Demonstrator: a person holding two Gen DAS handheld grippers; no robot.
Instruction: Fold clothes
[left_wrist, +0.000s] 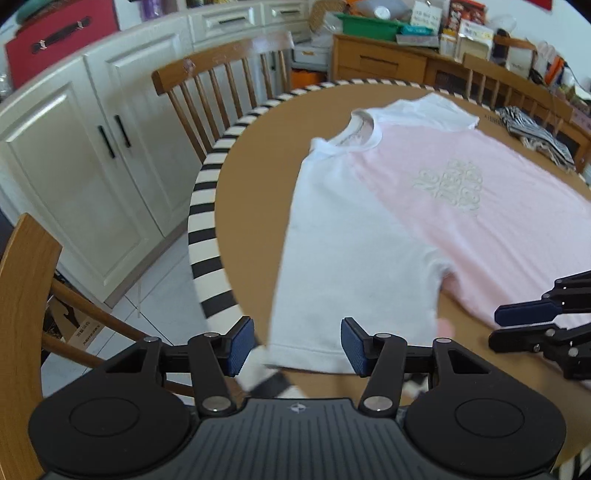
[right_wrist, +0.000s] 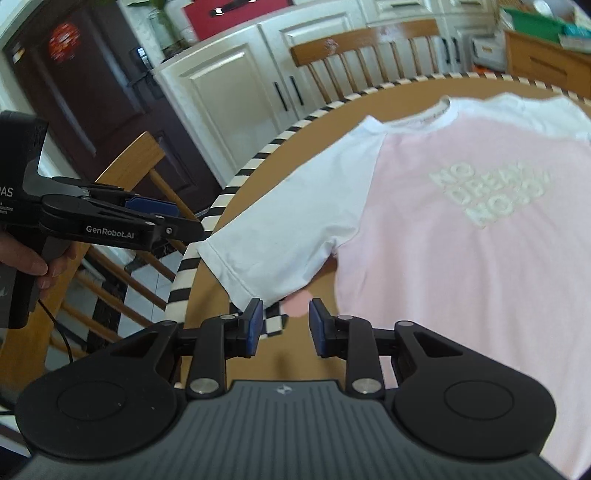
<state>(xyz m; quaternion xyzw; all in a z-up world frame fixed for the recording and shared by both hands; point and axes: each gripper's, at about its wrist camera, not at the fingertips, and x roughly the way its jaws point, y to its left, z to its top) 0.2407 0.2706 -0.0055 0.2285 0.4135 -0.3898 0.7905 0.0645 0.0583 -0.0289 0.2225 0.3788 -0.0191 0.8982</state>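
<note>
A pink T-shirt (left_wrist: 461, 206) with white sleeves and raised pale lettering lies flat, front up, on the brown table; it also shows in the right wrist view (right_wrist: 461, 240). Its near white sleeve (left_wrist: 351, 266) spreads toward the table edge, also seen from the right wrist (right_wrist: 291, 221). My left gripper (left_wrist: 297, 345) is open, its pads either side of the sleeve hem and just above it. My right gripper (right_wrist: 286, 325) is open and empty, just short of the sleeve's underarm corner. The right gripper shows at the left view's right edge (left_wrist: 517, 325), the left gripper at the right view's left side (right_wrist: 177, 218).
The brown table (left_wrist: 258, 192) has a black-and-white striped rim (left_wrist: 203, 206). Wooden chairs (left_wrist: 229, 85) stand around it. A striped cloth (left_wrist: 535, 136) lies at the far right. White cabinets (left_wrist: 74, 166) and a cluttered wooden sideboard (left_wrist: 388, 59) stand behind.
</note>
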